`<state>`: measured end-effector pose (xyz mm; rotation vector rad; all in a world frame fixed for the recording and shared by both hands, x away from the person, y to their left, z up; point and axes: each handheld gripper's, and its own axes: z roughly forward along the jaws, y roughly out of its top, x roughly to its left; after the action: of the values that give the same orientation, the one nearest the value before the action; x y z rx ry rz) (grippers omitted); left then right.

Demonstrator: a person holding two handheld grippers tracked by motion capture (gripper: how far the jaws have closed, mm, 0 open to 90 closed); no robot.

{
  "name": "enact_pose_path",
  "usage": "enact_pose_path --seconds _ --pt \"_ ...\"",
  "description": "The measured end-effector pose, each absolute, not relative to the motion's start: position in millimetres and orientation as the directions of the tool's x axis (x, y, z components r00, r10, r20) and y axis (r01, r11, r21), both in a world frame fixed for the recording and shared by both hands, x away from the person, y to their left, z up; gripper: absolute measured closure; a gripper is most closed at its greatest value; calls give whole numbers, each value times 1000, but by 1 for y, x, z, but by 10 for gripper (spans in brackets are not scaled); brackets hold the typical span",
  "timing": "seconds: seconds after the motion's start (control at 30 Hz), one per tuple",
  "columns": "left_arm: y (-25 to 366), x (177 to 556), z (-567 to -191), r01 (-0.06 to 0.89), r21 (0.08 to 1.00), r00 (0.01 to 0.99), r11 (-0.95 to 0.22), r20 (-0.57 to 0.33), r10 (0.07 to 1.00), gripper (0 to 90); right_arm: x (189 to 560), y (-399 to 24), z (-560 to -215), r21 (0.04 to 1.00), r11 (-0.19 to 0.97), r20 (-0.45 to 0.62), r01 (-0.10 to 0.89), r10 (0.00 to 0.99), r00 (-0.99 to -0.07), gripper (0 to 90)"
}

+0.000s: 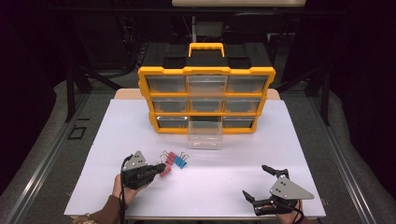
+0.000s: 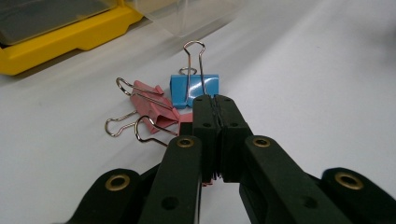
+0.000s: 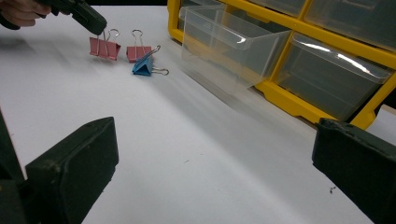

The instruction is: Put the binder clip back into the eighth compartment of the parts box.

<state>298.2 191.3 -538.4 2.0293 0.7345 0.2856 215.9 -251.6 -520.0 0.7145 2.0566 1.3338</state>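
My left gripper [image 1: 161, 167] is shut on a pink binder clip [image 1: 165, 171] low over the white table top. In the left gripper view the closed jaws [image 2: 215, 100] cover most of that clip; a pink edge [image 2: 186, 117] shows beside them. Just beyond lie another pink clip [image 2: 150, 99] and a blue clip [image 2: 194, 87], close together. The right gripper view shows the left gripper [image 3: 95, 25] on the pink clip [image 3: 105, 48], with a pink clip [image 3: 138, 52] and the blue clip [image 3: 144, 66] next to it. My right gripper [image 1: 254, 179] stands open and holds nothing, near the front right.
A yellow organiser [image 1: 206, 71] with clear drawers stands at the back of the white sheet [image 1: 140, 121]. Its bottom middle drawer [image 1: 204, 136] is pulled out toward the clips and looks bare inside. The sheet's front edge lies just under both hands.
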Motion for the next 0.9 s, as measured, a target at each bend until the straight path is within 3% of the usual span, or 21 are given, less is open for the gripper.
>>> enact_pose_path --seconds 0.9 --pt "190 295 -528 331 850 771 -410 7 637 884 217 -252 -521 924 360 -179 132 709 -682 0"
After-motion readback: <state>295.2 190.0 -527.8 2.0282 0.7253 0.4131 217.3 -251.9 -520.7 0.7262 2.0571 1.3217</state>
